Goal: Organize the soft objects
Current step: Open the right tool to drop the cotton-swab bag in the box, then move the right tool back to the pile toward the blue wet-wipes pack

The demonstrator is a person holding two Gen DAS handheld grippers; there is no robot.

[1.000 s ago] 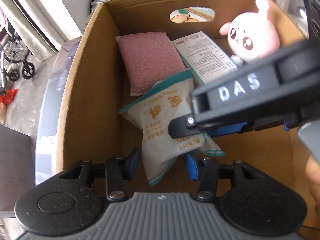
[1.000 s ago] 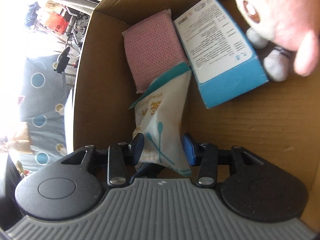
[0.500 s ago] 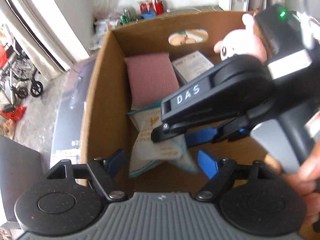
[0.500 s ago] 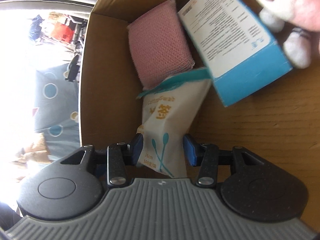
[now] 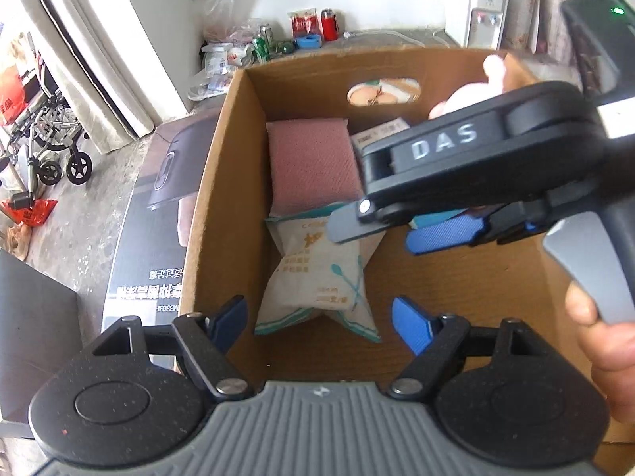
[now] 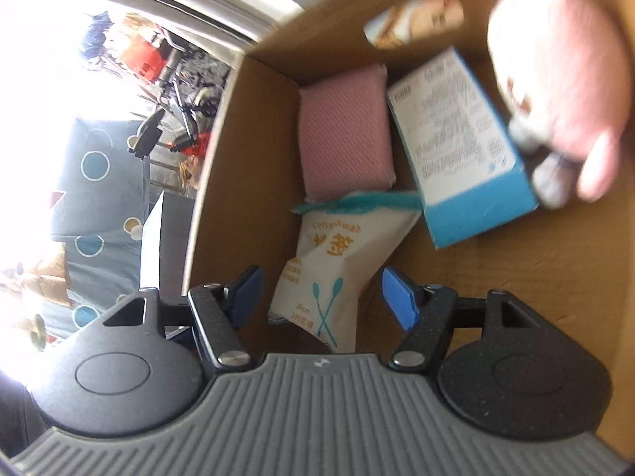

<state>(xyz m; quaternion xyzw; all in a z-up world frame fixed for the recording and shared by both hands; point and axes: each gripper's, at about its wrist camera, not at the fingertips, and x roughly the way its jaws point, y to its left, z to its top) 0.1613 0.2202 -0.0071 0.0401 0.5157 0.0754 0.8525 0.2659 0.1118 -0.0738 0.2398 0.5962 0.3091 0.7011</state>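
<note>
Cardboard made up the big box (image 5: 222, 182), and the soft things lay inside it. A white cotton swab bag (image 5: 321, 273) with a teal top edge rested on the box floor, near the left wall. Its top end touched a pink sponge pad (image 5: 313, 166) that lay farther back in the corner. Next to the pad sat a blue and white carton (image 6: 464, 150), tilted. A pink plush toy (image 6: 555, 79) leaned in the far right corner, just beside the carton; it looked blurry, so its face was hard to make out.

The left tool (image 5: 317, 323) hung over the near end of the bag. Its blue fingers (image 5: 410, 325) stood wide apart and held nothing. The bag lay below the gap, not pinched.

The right tool (image 6: 321, 295) pointed down at the same bag. Its jaws were opening, and the bag's lower end showed between the blue pads (image 6: 399, 297), with a gap on each side. In the left view the right tool (image 5: 444, 234) crossed over the middle of the box, and a hand (image 5: 607, 329) gripped its grey handle.

Outside the box, a wheelchair (image 5: 47, 135) stood on the floor (image 5: 79, 246) at the left. Red cans and bottles (image 5: 313, 25) stood by the back wall.
</note>
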